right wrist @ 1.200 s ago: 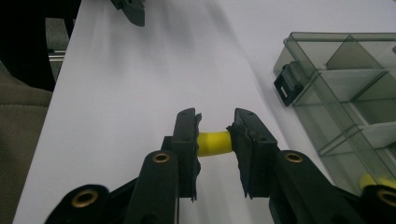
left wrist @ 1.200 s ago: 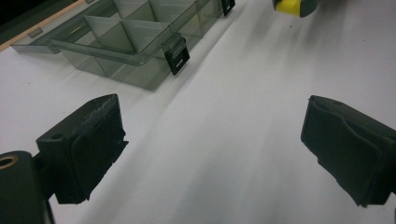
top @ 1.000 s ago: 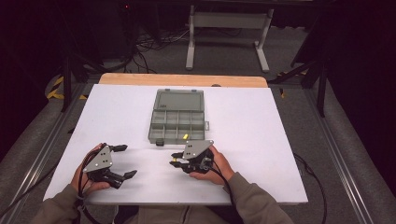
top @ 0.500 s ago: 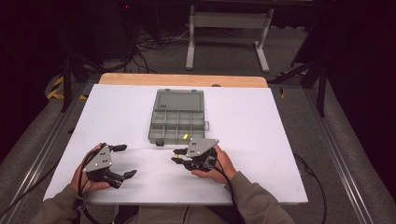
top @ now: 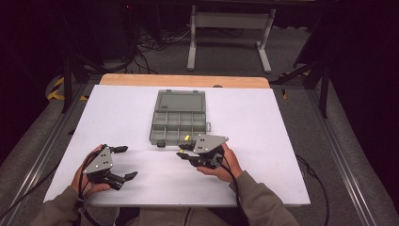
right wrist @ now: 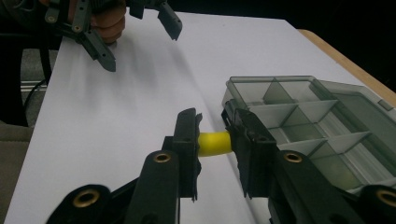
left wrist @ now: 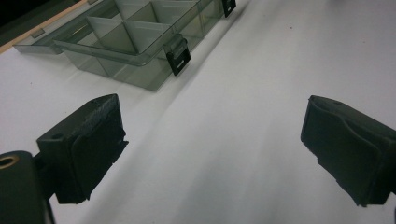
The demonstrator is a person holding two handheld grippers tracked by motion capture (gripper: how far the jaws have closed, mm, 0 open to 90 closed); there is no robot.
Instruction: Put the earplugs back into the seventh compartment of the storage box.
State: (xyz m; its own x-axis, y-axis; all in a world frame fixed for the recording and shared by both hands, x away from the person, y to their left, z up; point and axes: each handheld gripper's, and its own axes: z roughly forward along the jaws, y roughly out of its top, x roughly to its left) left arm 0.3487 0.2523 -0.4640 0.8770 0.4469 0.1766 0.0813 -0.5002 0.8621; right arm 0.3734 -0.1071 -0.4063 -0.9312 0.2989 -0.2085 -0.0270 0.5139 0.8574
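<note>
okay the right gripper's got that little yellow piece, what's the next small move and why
Probably carry it forward over the organizer box and lower it into a near compartment. The right gripper is shut on the yellow piece just short of the open box's front edge; the left gripper rests open, aside.

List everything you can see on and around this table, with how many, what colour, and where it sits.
compartment box: one, clear grey, lid open, middle of the table.
yellow piece: one, yellow, clamped in the right hand-held gripper beside the box's near edge.
table: one, white top with a wooden far edge.
metal stand: one, pale grey, on the floor beyond the table.
left hand-held gripper: one, black, open, near left of the table.
right hand-held gripper: one, black, shut on the yellow piece.
</note>
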